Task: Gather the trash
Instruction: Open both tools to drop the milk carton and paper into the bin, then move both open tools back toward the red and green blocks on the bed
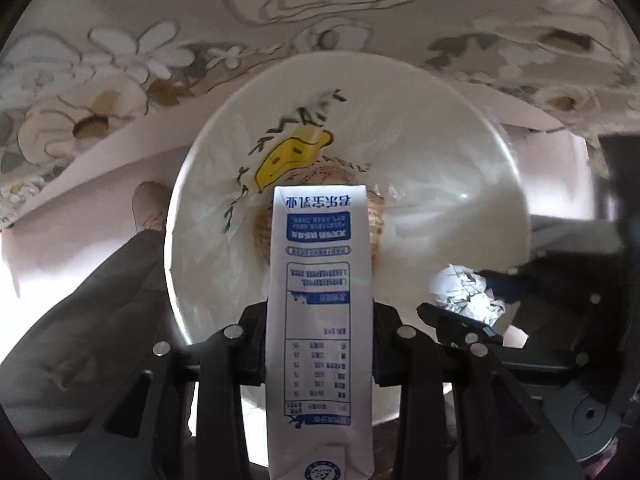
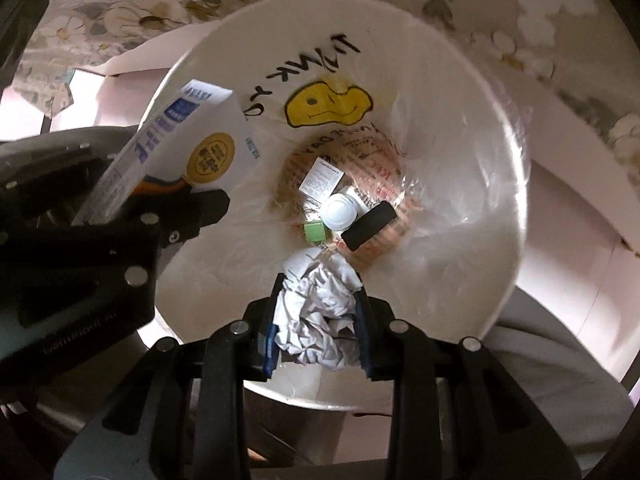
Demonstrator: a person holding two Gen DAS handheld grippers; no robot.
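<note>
Above the white bin point(image 2: 460, 128), already holding a black cylinder point(image 2: 370, 226), left gripper point(image 1: 320, 320) fingers clamp a milk carton point(image 1: 320, 320), right gripper point(image 2: 318, 316) fingers clamp crumpled paper point(image 2: 320, 312).

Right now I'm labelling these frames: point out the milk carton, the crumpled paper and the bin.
milk carton point(image 1: 320, 320), left wrist view, its printed side panel.
crumpled paper point(image 2: 320, 308), right wrist view, middle of the wad.
bin point(image 2: 460, 152), right wrist view, bare inner wall.

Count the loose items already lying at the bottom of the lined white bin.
4, clustered: white printed card, white round cap, small green block, black cylinder. More may hide behind the crumpled paper.
</note>
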